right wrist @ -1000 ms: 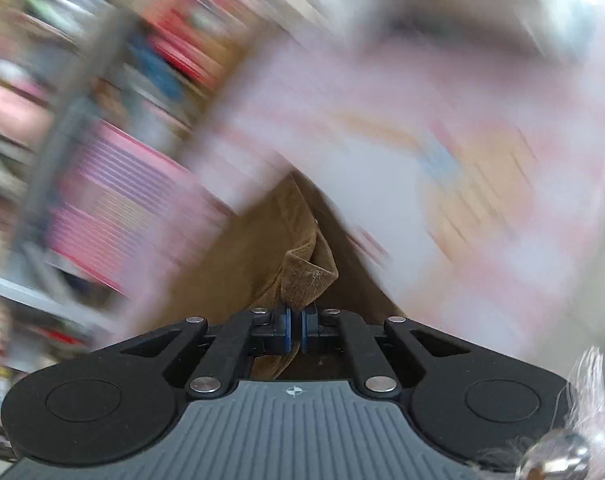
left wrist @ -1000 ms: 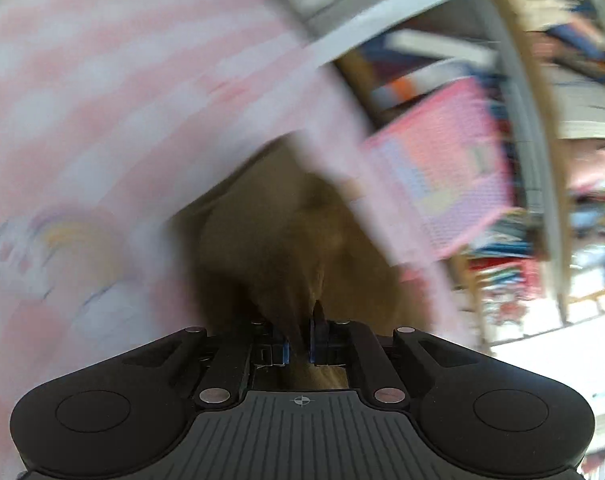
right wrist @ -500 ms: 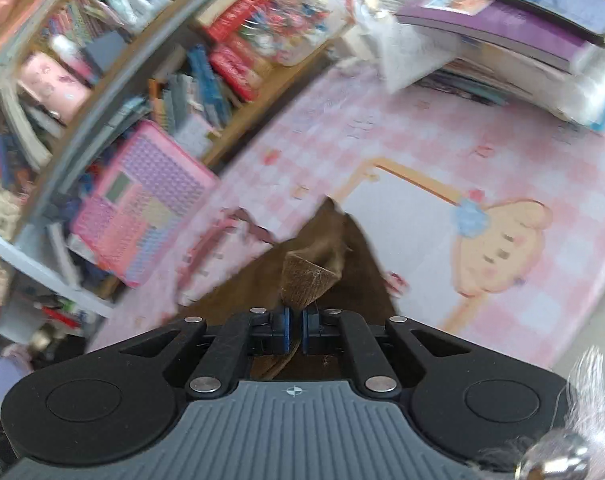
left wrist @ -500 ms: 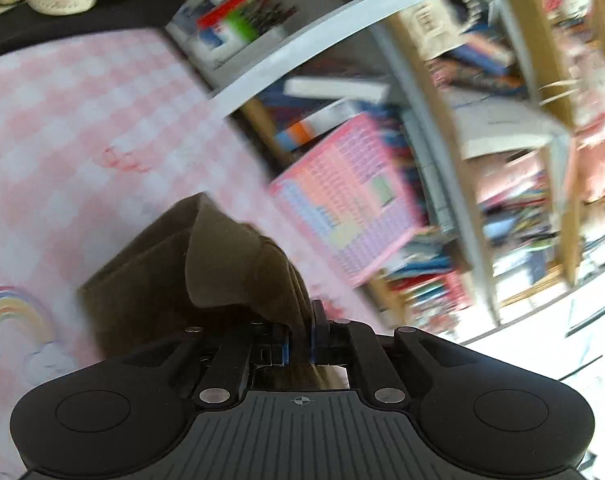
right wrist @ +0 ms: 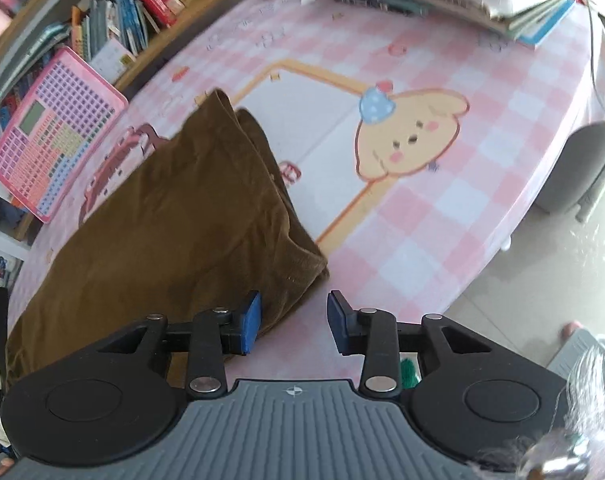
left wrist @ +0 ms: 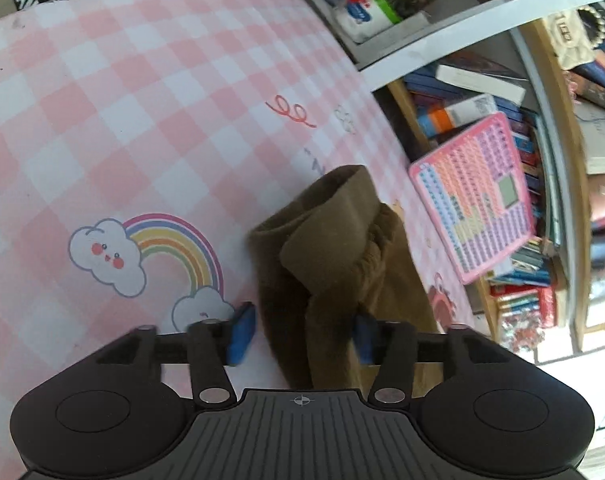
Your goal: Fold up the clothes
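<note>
The brown garment (right wrist: 174, 216) lies on the bench (right wrist: 442, 208), doubled over into a long, thick bundle. In the right wrist view it stretches away ahead and to the left of the right tongs (right wrist: 294, 322), with stacked edges along its near right side and a blunt corner just ahead of the left blue pad. In the left wrist view a rolled, cuff-like end (left wrist: 334, 208) sits ahead of the left tongs (left wrist: 302, 334), and a ridge of cloth runs back between the pads.

Both tongs stand open, pads well apart. The left tongs straddle the cloth ridge without pinching it, though the right pad seems to touch the fabric. The right tongs hold nothing; their left pad is just beside the bundle's corner and the right pad is over bare pink check cloth.

The fabric looks soft and thick, so the layers may spring apart now that nothing clamps them. The raised ridge between the left pads is the likeliest trouble: if those tongs pull away while a pad drags on it, the top layer could slide and spoil the fold. The rolled end looks puffed, not flat, and could unroll. On the right, a pad brushing the stacked edges could peel the upper layer open. The bundle also lies near the bench's far edge, beside the pink keypad toy (right wrist: 46, 132) and the bookshelf (right wrist: 114, 16), so a hard push could send it over.
</note>
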Tool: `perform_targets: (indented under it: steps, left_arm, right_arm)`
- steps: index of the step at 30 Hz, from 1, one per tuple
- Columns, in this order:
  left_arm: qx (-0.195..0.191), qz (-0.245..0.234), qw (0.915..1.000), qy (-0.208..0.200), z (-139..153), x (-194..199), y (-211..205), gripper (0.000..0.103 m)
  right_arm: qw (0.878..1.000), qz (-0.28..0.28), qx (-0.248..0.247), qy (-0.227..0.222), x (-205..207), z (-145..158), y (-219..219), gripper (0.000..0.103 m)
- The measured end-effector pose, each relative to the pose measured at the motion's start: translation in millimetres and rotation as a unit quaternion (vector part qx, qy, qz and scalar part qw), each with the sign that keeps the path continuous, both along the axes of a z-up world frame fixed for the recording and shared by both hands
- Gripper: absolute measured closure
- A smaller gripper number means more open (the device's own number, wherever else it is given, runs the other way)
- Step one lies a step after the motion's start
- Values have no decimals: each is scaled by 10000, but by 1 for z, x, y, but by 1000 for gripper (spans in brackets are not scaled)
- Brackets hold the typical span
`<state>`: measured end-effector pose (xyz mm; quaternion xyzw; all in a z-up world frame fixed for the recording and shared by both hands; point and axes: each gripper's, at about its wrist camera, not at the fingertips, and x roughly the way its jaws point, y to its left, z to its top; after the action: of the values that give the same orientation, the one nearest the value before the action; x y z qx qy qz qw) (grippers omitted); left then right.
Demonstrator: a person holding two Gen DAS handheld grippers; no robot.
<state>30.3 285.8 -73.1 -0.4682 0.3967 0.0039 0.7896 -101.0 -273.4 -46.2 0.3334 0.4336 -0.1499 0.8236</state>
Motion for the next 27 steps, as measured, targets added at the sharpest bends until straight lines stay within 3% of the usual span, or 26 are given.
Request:
perform_targets:
  steps: [3,4,5,7,10,11,15,16,19,22,27]
  left_arm:
    - [-101,225,9997,0,-3,6,-4,52]
    - [-130,303,9995,0,-4,8,-5,54]
    - [-152,383,9992,6,-5,9,-6,55]
    - [-195,517,9984,77,-7,13,-9,83]
    - [-294,537,9981,-71,3,16,-17,92]
    - [-308,495,9981,-185,10,16,-20,92]
    - [-106,-62,9919,-1264,67,0,-35,93]
    - [-118,-30,9914,-1300,67,-5,-32,93]
    - [-59,212,9974,-680,34,-12,-16,93]
    - [-68,375,9992,-117,0,-14,-10,93]
    - [-49,349,9990,-264,-7,-17,-9,92]
  right_arm:
    - [10000,10,0,74,5,-2,2,68]
    - [10000,14,0,98,7,-3,3,71]
    - [9999,17,0,123,9,-4,4,81]
    - [9999,59,-14,139,17,-5,4,94]
    - [9998,182,-60,105,37,-6,0,95]
    - [9997,223,-75,94,43,-6,-1,96]
    - [9991,203,-267,-268,67,14,-11,96]
    - [9986,225,-297,-377,69,20,-13,97]
    - [9978,315,-314,-492,71,24,-16,97]
    - [9986,409,-268,-222,75,8,-13,97]
    - [9982,449,-384,-98,75,-2,-5,97]
